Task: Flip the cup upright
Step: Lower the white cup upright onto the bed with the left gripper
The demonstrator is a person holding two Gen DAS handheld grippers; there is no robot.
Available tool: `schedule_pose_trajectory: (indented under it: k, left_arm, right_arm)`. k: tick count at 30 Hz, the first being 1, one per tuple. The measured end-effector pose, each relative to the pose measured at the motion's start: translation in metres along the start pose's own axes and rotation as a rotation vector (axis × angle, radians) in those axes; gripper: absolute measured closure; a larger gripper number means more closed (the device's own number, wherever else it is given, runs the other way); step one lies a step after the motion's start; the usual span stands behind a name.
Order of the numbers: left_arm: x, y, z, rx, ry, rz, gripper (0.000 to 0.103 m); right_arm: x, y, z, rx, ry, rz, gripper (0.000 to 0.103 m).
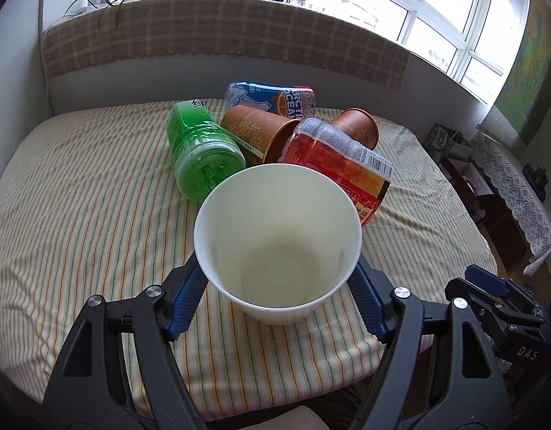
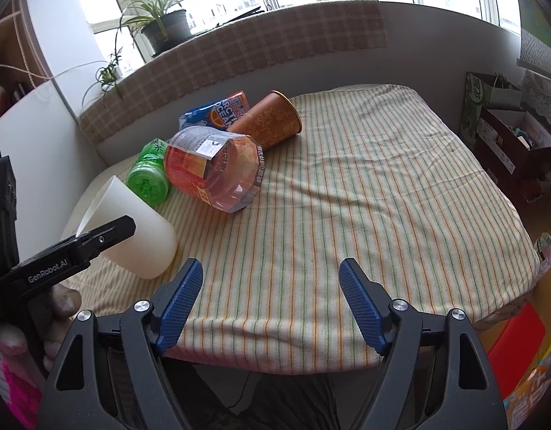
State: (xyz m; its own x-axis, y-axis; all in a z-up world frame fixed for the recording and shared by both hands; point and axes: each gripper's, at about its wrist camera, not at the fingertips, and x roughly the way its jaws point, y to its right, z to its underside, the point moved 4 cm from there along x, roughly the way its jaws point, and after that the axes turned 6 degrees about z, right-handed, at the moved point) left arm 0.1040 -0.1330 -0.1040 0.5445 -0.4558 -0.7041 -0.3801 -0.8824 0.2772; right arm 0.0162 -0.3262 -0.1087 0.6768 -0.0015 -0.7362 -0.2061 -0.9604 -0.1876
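White paper cup [image 1: 279,240] sits tilted in my left tool [image 1: 275,294], clenched on its lower wall, mouth leaning toward the lens, base near the striped bedsheet [image 1: 78,197] just in front of the green bottle [image 1: 198,150]. I judge it light, thin-walled and easily crushed, so I'd keep the squeeze gentle and low. My right tool [image 2: 271,301] hangs released, holding nothing, well beside the cup.
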Motion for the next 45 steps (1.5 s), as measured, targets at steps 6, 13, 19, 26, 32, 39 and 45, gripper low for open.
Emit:
schedule_pose_trajectory:
  k: [6,13,19,26,32,39,45]
  left_arm:
    - [0.001,0.0,0.0,-0.003,-0.002,0.006,0.027]
    - [0.001,0.002,0.001,0.002,0.001,0.008,0.027]
    - [0.001,0.004,0.001,0.003,0.002,0.025,0.027]
    - [0.001,0.005,0.001,-0.012,-0.008,0.064,0.024]
    - [0.002,0.009,0.003,-0.002,-0.016,0.08,0.023]
    - [-0.002,0.007,0.007,-0.006,-0.022,0.08,0.023]
    - [-0.013,0.001,0.016,-0.001,-0.019,0.073,0.023]
  right_arm:
    - [0.0,0.001,0.0,0.003,0.0,0.002,0.025]
    - [0.001,0.001,0.0,0.004,-0.005,0.0,0.025]
    - [0.0,0.003,-0.001,0.006,-0.002,0.003,0.025]
    - [-0.001,0.003,-0.001,0.004,-0.003,0.004,0.025]
    - [-0.001,0.002,-0.001,0.002,-0.002,0.006,0.025]
    - [-0.003,0.002,-0.003,-0.002,0.005,0.01,0.025]
    - [-0.006,-0.003,-0.006,-0.01,0.02,0.012,0.025]
